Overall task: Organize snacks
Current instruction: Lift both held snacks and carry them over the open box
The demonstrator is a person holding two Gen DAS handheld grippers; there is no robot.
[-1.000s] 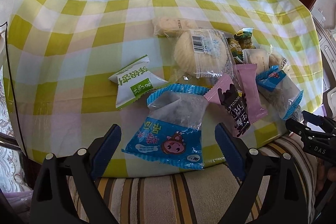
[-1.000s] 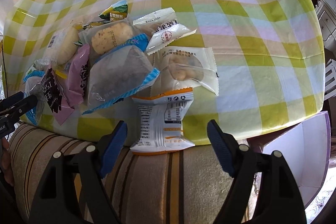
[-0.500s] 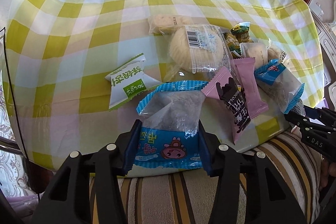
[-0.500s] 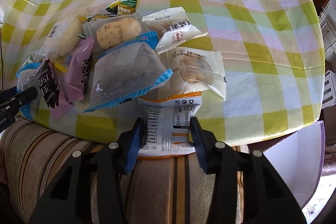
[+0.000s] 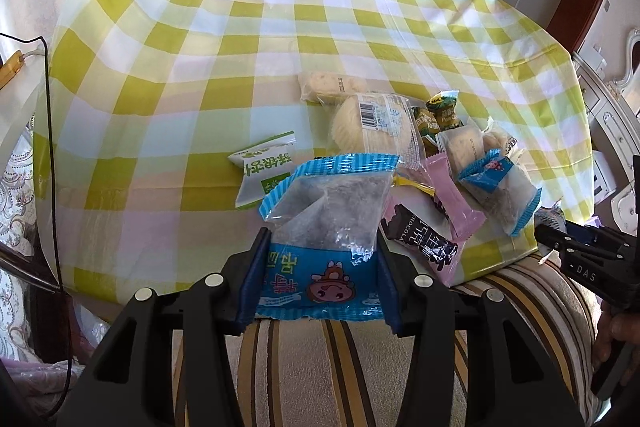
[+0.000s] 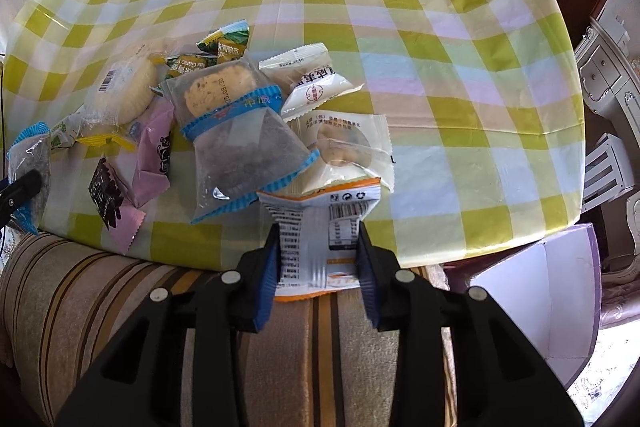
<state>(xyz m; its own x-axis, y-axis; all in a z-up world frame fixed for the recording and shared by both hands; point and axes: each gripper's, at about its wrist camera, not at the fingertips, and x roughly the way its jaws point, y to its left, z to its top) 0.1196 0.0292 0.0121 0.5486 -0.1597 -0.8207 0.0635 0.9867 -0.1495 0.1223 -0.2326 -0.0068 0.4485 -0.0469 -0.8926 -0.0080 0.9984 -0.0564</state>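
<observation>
Left claw grips a blue packet, right claw an orange-trimmed packet, above the checked tablecloth

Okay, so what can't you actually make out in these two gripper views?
- Left wrist view: the blue packet covers part of the green-and-white packet.
- Right wrist view: the frame edge cuts off the white box; its inside is hidden.
- Both views: packets buried in the pile can't be counted.
</observation>
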